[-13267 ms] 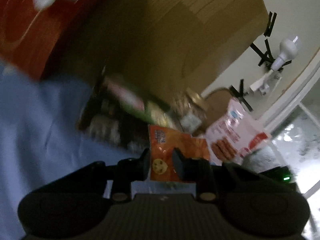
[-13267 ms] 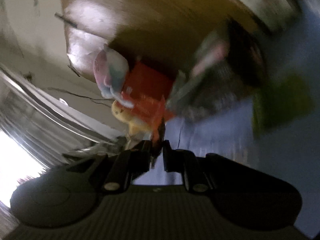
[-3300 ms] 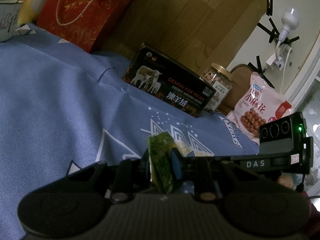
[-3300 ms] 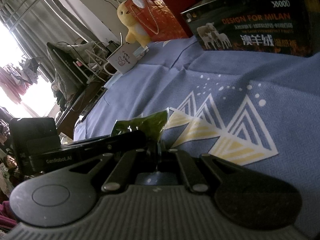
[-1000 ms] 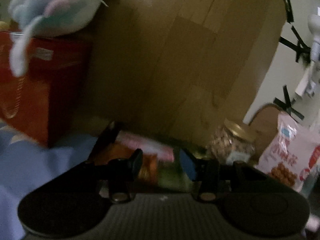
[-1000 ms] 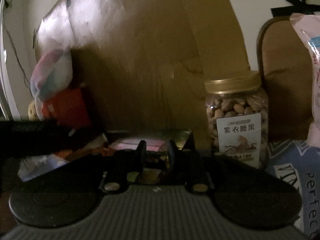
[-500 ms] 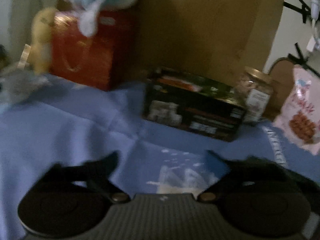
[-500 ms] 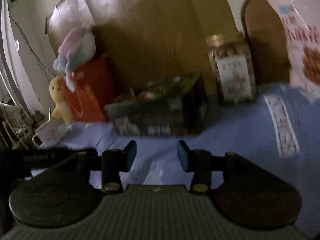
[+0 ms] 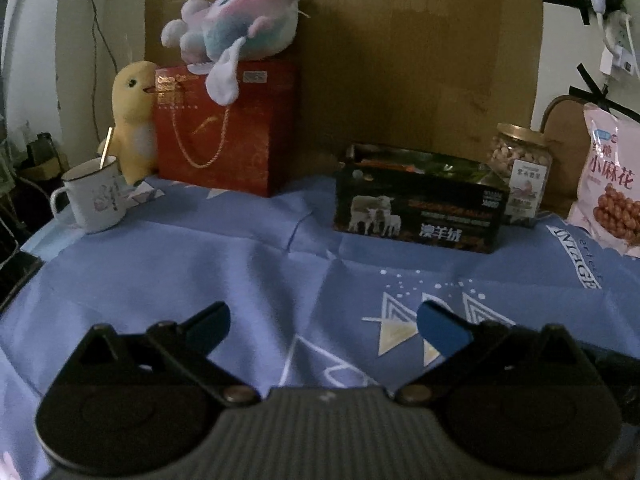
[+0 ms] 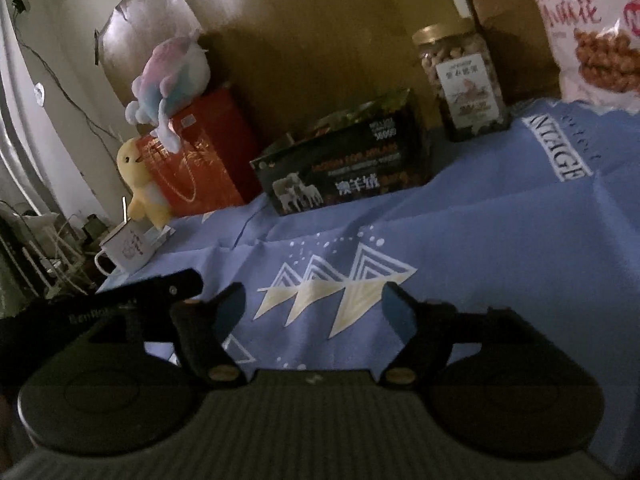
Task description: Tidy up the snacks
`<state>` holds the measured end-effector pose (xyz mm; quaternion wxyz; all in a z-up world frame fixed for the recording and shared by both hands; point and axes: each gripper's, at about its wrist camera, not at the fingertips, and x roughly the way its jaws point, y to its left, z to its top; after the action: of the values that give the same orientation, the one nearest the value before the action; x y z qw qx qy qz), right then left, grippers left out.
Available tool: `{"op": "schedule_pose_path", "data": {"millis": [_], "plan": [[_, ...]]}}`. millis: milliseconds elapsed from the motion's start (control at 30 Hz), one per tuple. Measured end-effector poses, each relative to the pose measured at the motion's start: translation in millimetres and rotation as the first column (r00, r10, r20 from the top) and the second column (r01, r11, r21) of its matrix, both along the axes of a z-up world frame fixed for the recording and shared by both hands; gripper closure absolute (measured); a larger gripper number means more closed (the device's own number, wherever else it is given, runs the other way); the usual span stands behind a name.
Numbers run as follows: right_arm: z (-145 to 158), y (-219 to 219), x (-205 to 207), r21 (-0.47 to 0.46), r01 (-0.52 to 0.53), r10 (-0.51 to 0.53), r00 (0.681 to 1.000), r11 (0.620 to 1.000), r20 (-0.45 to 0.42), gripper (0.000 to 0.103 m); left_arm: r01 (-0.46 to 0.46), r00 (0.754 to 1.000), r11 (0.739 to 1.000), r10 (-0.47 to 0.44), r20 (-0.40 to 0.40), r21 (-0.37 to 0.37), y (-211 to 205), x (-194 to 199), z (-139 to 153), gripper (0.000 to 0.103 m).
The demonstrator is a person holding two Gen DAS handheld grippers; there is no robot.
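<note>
Both hand-held grippers tilt down over the blue cloth (image 9: 248, 264): the left hand-held gripper (image 9: 322, 322) is spread wide and empty, while the right hand-held gripper (image 10: 316, 310) is empty, its jaws opening. The box (image 9: 420, 200) of dim, indistinct snacks sits at 1 o'clock; the bag (image 9: 610, 184) is cut off.

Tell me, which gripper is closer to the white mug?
Left. The left gripper sits on the side toward the white mug; the right gripper, jaws opening with nothing between, lies beyond it, farther away.

Open black box (image 9: 420, 208) holds snack packets; nut jar (image 9: 520, 172) just beside; pink bag (image 9: 612, 184) upright.
</note>
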<state>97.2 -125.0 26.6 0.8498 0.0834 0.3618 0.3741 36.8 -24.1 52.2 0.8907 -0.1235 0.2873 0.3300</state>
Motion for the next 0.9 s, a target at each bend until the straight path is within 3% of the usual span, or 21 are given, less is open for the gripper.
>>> {"op": "schedule_pose_path", "data": {"millis": [233, 633, 900], "plan": [[7, -4, -13, -0.001, 0.035, -0.035, 0.999, 0.999, 0.034, 0.021, -0.017, 1.000, 1.000, 0.017, -0.003, 0.017, -2, -8, 0, 0.000], [6, -6, -17, -0.014, 0.067, -0.065, 0.995, 0.998, 0.069, 0.019, -0.008, 1.000, 0.999, 0.007, -0.017, -0.047, -4, -10, -2, 0.000], [8, -9, -16, -0.005, 0.091, -0.090, 0.990, 0.996, 0.112, 0.019, 0.012, 0.998, 1.000, -0.013, -0.063, -0.028, -9, -3, -3, 0.000]]}}
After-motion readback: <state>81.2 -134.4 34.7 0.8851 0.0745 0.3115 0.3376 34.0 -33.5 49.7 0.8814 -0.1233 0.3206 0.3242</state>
